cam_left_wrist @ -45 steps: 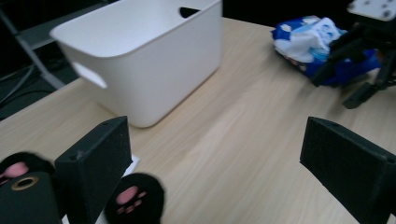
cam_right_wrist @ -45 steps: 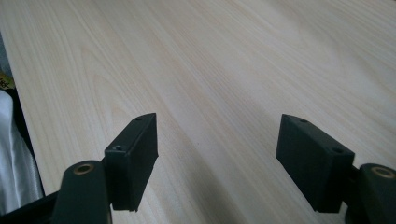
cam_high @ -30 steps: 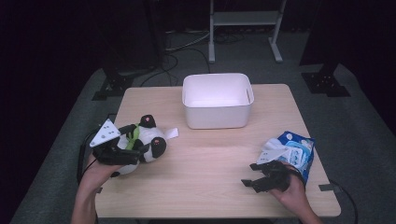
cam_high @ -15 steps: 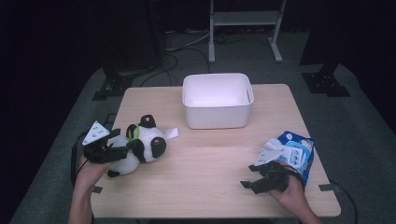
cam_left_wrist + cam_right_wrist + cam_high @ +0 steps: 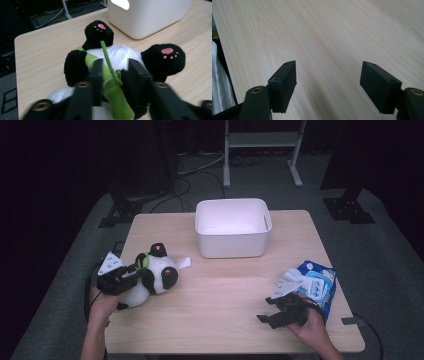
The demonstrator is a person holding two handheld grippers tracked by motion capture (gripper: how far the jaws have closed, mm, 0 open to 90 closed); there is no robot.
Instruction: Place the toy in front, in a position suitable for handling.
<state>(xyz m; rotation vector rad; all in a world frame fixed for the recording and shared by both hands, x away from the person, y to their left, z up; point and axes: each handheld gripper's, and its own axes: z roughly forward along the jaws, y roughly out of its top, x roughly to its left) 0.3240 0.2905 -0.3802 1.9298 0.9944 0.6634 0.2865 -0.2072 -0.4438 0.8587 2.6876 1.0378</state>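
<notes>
A black-and-white panda plush (image 5: 159, 274) with a green bamboo stalk lies on its back at the left of the wooden table (image 5: 220, 320). My left gripper (image 5: 136, 271) comes at it from the left. In the left gripper view its jaws press on the plush (image 5: 160, 57) at the belly, with the green stalk (image 5: 110, 75) between them, left gripper (image 5: 115, 68). My right gripper (image 5: 267, 310) rests low near the front right, jaws wide apart. In the right gripper view, bare wood lies between the jaws of the right gripper (image 5: 328, 75).
A white plastic bin (image 5: 232, 227) stands at the back middle of the table and shows close behind the plush (image 5: 150, 17). A blue pack of wet wipes (image 5: 315, 284) lies beside my right hand. A small white tag (image 5: 184, 262) sticks out from the plush.
My left gripper drew back to the left, then returned to the right onto the plush, which has shifted slightly left. The right gripper has barely moved.
</notes>
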